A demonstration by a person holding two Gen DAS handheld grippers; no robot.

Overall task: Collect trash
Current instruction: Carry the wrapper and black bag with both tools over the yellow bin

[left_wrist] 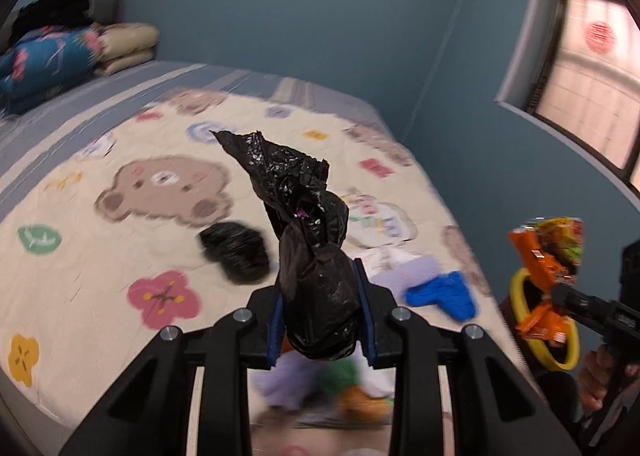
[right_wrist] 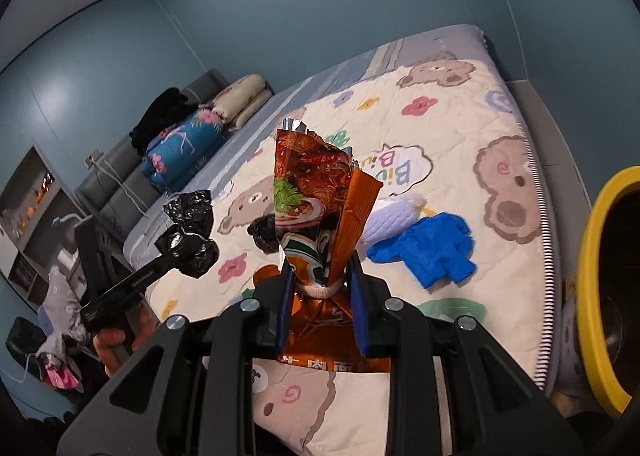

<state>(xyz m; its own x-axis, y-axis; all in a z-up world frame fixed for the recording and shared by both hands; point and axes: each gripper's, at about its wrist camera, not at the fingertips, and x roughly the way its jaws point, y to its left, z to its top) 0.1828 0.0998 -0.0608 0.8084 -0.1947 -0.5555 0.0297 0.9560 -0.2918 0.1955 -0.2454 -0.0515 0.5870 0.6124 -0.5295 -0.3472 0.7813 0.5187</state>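
Pinched between the blue fingers (left_wrist: pixel 362 310) of the left gripper (left_wrist: pixel 322 312) is a crumpled black plastic bag (left_wrist: pixel 310 256), its twisted top sticking up toward twelve o'clock; in the right wrist view the right gripper (right_wrist: pixel 320 296) likewise clamps an orange noodle wrapper (right_wrist: pixel 320 207) low down, at its gathered neck. Largest of all beyond them is the bed (right_wrist: pixel 460 35), spread with a cream quilt (left_wrist: pixel 100 276) printed with bears and flowers, and a stack of folded bedding (right_wrist: pixel 208 127) at its head. At three o'clock in the right wrist view stands a yellow-rimmed bin (right_wrist: pixel 592 276), just beside the bed's edge and probably where the trash belongs. On the quilt lie a blue glove (right_wrist: pixel 432 248) at about two o'clock from the right fingers, a white knitted thing (right_wrist: pixel 390 219) touching it, and a second small black bag (left_wrist: pixel 236 252) near ten o'clock of the left fingers. Both held pieces look very light, limp and crackly: the bag is soft film that will sag and may slide, so a hold on its bunched, thickest part seems safest; the wrapper is slick foil, stiffer along its creased seam, and the gathered neck gives the firmest hold. The glove would be floppy too, best taken at a folded clump.
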